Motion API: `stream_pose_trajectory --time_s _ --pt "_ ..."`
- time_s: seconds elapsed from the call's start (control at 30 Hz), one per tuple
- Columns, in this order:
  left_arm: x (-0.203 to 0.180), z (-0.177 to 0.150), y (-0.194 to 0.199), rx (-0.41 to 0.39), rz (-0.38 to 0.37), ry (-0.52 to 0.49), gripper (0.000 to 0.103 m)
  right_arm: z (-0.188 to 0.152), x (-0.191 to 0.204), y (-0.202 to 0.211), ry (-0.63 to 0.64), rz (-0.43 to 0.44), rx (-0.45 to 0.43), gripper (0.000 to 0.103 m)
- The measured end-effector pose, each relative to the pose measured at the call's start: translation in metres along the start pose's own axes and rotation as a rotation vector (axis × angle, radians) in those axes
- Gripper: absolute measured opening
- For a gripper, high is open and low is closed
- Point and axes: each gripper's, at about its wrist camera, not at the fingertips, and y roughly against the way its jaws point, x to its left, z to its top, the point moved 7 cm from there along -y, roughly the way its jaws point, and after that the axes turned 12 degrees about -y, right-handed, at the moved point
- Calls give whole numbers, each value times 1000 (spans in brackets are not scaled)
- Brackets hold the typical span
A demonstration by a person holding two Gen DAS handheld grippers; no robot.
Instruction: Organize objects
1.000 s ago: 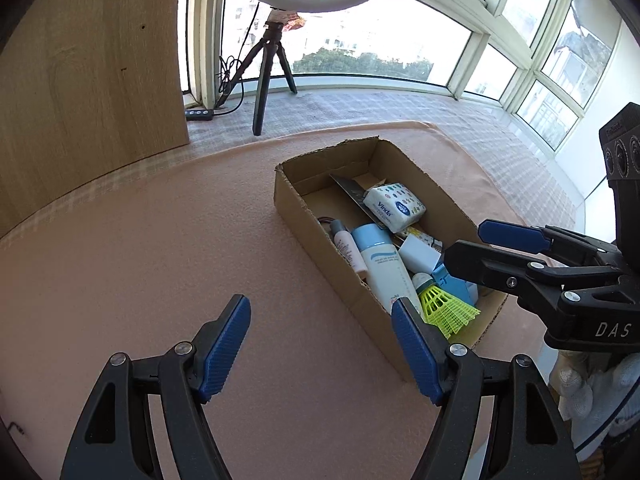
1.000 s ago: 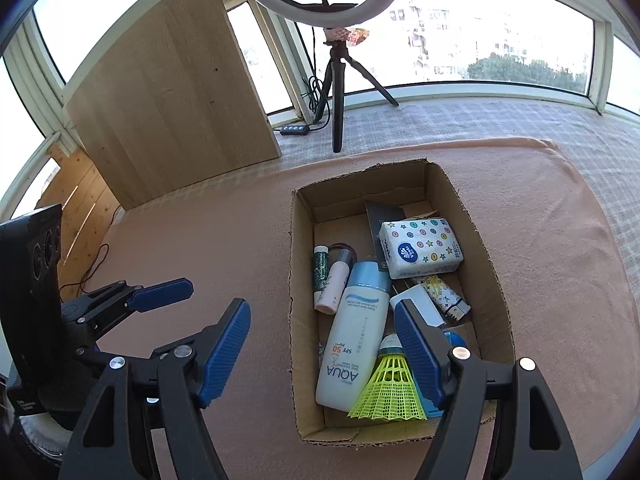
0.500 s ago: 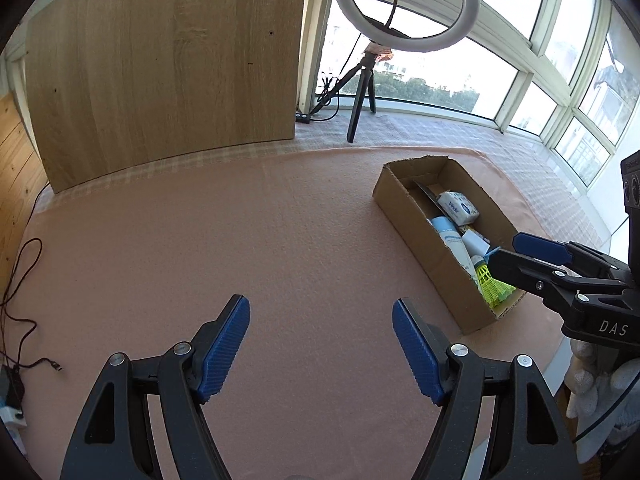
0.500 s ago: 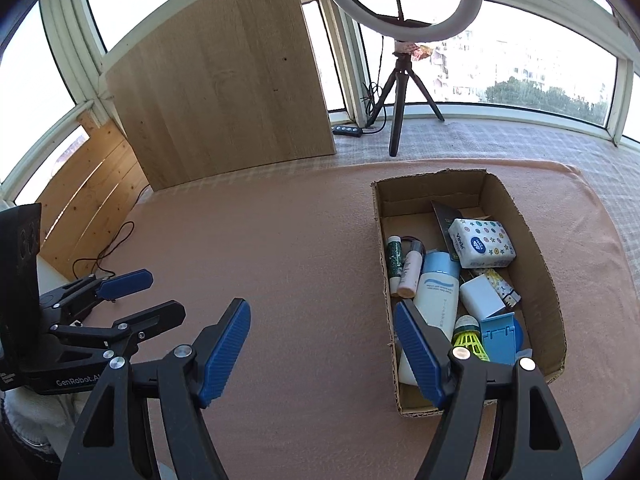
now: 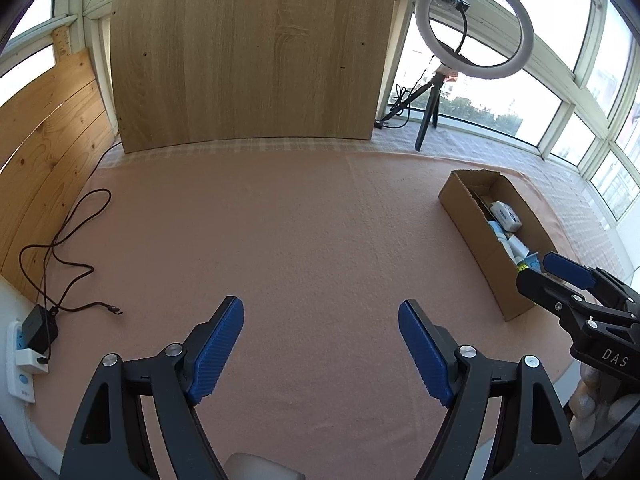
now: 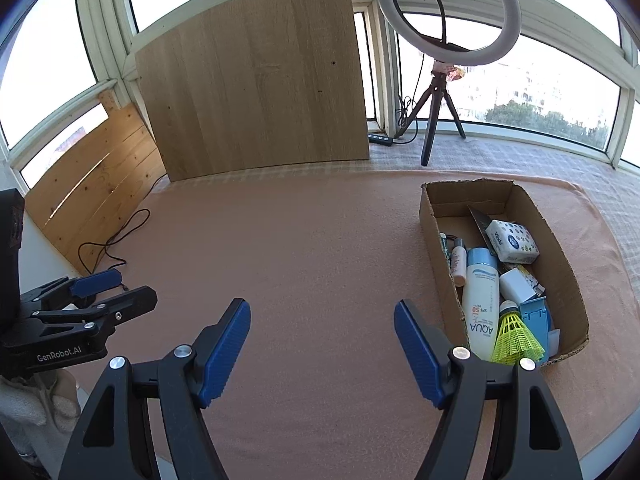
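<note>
An open cardboard box [image 6: 440, 280] lies on the pink cloth at the right. It holds a white AQUA bottle [image 6: 480, 304], a yellow shuttlecock [image 6: 516, 332], a tissue pack [image 6: 512, 240], a blue part [image 6: 536, 320] and small tubes. The box also shows in the left wrist view [image 5: 476, 232]. My right gripper [image 6: 322, 344] is open and empty over the cloth, left of the box. My left gripper [image 5: 320, 344] is open and empty over the cloth, far left of the box. Each gripper shows in the other's view, the right gripper [image 5: 560, 276] and the left gripper [image 6: 100, 288].
A ring light on a tripod [image 6: 440, 80] stands behind the box. A wooden board [image 5: 248, 56] leans at the back. A black cable [image 5: 68, 248] and a charger in a power strip [image 5: 32, 340] lie at the left edge. The pink cloth [image 5: 300, 240] covers the table.
Both grippers have pulled back and away from the box, which now looks smaller and farther right. Both stay open and empty. The box's contents have not moved.
</note>
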Motion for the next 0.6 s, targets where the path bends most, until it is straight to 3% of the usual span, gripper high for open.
stream_pose_trajectory --time_s 0.6 --pt "15 -22 16 2 26 14 83 -18 34 4 45 -26 -20 71"
